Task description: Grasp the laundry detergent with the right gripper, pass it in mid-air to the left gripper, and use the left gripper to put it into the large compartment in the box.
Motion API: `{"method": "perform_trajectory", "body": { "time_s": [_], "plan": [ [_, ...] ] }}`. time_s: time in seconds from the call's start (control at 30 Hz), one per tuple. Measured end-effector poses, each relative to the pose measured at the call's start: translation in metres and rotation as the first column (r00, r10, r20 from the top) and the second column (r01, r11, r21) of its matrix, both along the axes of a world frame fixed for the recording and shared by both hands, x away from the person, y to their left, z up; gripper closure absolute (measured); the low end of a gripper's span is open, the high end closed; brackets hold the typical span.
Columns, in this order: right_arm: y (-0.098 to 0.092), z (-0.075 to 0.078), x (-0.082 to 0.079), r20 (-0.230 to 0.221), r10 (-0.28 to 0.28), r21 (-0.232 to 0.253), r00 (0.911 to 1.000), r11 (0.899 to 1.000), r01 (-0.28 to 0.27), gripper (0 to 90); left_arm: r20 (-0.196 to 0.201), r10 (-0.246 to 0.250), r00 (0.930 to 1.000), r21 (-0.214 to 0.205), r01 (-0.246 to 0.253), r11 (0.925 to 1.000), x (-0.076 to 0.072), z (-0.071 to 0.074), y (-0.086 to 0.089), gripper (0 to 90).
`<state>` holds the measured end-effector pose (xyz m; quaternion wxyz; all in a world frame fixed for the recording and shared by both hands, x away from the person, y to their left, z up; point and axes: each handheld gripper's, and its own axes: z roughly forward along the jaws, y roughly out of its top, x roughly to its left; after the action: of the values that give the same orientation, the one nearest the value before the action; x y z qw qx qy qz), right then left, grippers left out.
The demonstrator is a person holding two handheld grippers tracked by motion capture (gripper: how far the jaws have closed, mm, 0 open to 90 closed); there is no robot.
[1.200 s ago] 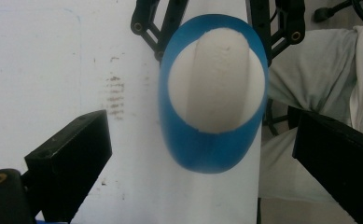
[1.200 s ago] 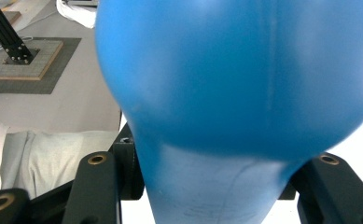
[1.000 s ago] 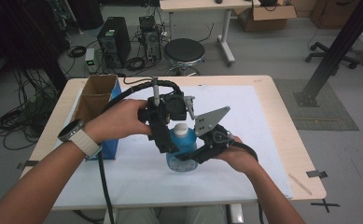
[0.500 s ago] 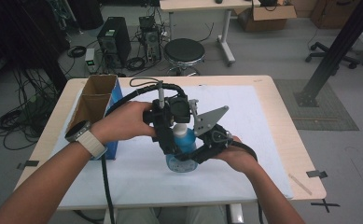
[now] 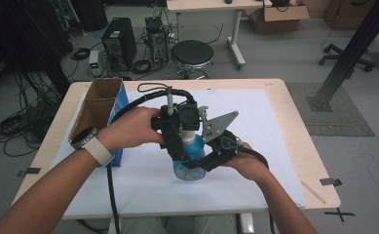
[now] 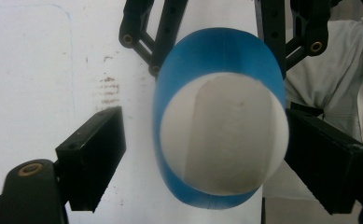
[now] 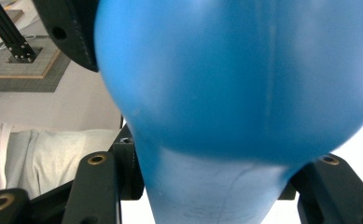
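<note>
Just been narrowing the jaws of the left gripper (image 5: 189, 140) around the white round cap (image 6: 223, 135) of the blue translucent plastic bottle (image 5: 189, 157). Not clamped yet: in the left gripper view, a clear gap on one side of the cap, the other jaw touching it or just beside it, hard to say which. Probably means a cap grip is near, most likely for twisting it off.

Clamped on the bottle's body with the right gripper (image 5: 198, 165), jaws tight on both flanks in the right gripper view. Standing upright near the middle of the wooden desk (image 5: 294, 126), on the white paper sheet (image 5: 255, 117).

Plenty of open sheet to the right and beyond the bottle. Well apart on the left, an open brown cardboard box with a blue side (image 5: 97, 109). Toward the person, a shorter stretch of sheet before the desk's near edge, so better to lift the cap upward or away than toward the body.
</note>
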<state>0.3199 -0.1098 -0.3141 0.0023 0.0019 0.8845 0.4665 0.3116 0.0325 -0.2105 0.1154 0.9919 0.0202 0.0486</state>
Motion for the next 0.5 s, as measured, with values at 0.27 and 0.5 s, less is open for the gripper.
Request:
{"method": "perform_trajectory", "body": {
  "time_s": [0.27,0.5],
  "plan": [
    [-0.0002,-0.0002,0.0003,-0.001,-0.003,0.001,1.0,1.0,0.003,44.2,0.0,-0.004,1.0,0.0,0.004,1.0,0.0001,-0.0004,-0.0005,20.0],
    [0.0003,0.0009,-0.0001,-0.002,0.0,0.003,1.0,1.0,0.0,44.1,-0.002,-0.004,1.0,0.004,0.004,1.0,0.0006,-0.0024,-0.0009,22.8]
  ]
}}
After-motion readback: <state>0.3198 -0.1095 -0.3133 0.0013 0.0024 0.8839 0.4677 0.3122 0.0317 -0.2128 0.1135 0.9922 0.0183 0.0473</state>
